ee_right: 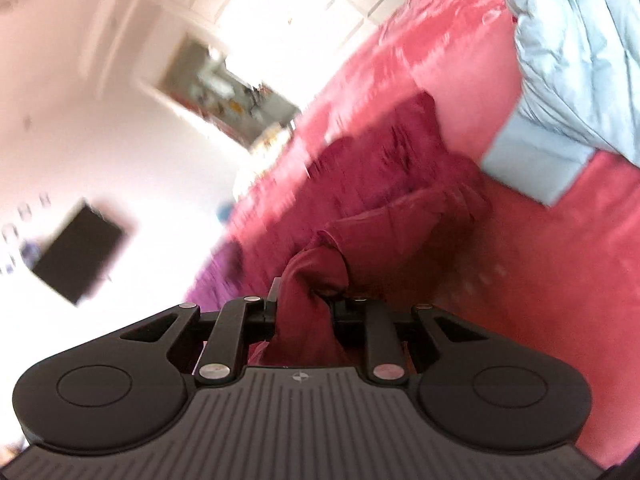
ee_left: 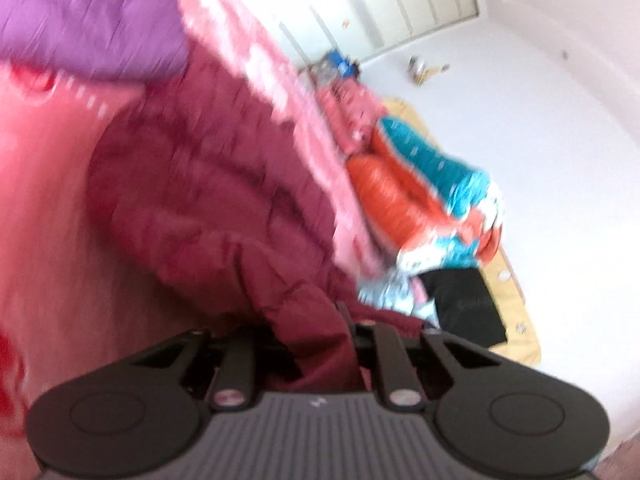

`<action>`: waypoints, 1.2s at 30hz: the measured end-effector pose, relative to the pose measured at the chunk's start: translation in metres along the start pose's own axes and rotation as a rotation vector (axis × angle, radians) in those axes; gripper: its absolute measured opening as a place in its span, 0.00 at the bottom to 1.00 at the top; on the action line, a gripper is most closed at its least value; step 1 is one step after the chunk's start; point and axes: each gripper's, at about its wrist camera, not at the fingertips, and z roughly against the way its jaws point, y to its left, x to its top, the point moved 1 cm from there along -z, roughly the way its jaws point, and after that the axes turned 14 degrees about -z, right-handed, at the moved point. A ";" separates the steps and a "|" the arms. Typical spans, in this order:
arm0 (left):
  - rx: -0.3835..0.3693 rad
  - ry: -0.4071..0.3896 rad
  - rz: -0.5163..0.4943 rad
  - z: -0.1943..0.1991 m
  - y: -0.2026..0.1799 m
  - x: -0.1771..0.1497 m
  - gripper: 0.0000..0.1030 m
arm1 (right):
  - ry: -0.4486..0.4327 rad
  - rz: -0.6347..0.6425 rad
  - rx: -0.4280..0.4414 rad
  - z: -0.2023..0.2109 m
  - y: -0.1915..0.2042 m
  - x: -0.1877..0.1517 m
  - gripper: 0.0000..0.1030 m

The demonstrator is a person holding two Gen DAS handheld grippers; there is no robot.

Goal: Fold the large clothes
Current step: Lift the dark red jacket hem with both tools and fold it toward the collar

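A maroon quilted jacket point(ee_left: 208, 184) lies over a pink bed cover point(ee_left: 52, 220). My left gripper point(ee_left: 316, 332) is shut on a bunch of the maroon jacket's fabric, which hides the fingertips. In the right wrist view the same maroon jacket point(ee_right: 400, 184) stretches away over the pink cover point(ee_right: 540, 280). My right gripper point(ee_right: 308, 300) is shut on another bunched part of it. Both views are blurred by motion.
A purple garment point(ee_left: 88, 20) lies at the upper left. An orange and teal jacket point(ee_left: 416, 184) and a black item point(ee_left: 468, 312) lie on a yellow mat on the floor. A light blue quilted garment point(ee_right: 572, 72) lies on the pink cover. A black panel point(ee_right: 76, 252) is on the white wall.
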 end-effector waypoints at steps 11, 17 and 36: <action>0.039 -0.224 0.015 -0.036 0.020 0.126 0.14 | -0.195 -0.041 0.149 -0.059 0.021 0.074 0.23; 0.141 -0.275 0.024 -0.073 0.050 0.185 0.14 | -0.268 -0.018 0.114 -0.105 0.016 0.114 0.23; 0.372 -0.261 -0.037 -0.147 0.113 0.244 0.72 | -0.335 0.088 -0.182 -0.207 -0.014 0.150 1.00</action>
